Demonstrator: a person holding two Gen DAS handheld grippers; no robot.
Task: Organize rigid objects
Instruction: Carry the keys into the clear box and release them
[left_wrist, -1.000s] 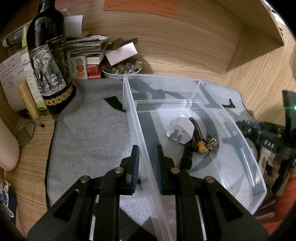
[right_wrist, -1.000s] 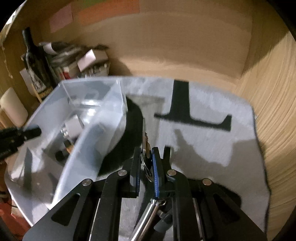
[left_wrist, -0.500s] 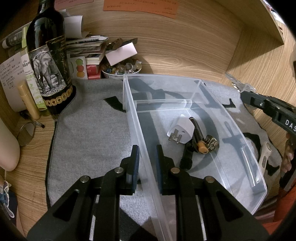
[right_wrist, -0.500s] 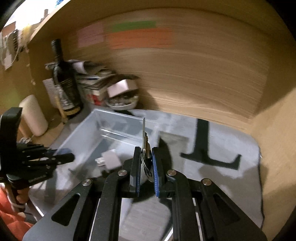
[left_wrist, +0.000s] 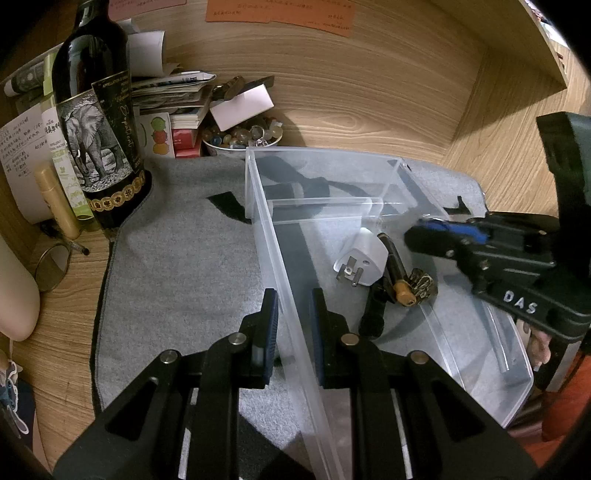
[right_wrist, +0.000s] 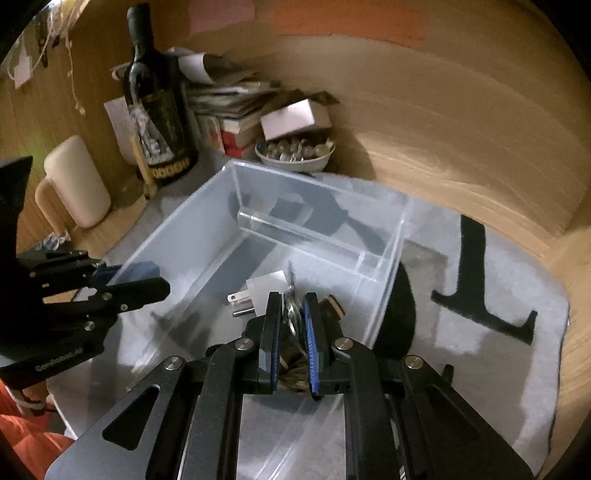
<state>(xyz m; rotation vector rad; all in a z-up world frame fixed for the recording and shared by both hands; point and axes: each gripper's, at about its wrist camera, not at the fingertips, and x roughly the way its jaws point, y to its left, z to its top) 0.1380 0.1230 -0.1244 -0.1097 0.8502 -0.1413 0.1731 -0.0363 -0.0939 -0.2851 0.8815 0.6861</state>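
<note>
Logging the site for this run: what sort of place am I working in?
Most likely a home desk nook with wooden walls: a wine bottle, stacked papers and booklets, sticky notes, and a bowl of beads crowd the back corner.

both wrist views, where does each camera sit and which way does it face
Left wrist view: sits on the left gripper, looks down and forward along the clear bin wall it clamps; own fingers show, the right gripper enters from the right.
Right wrist view: sits on the right gripper, looks down into the bin from the other side; its fingers hold keys, the left gripper shows at left.
Shared: bin, white plug, wine bottle, grey mat.
</note>
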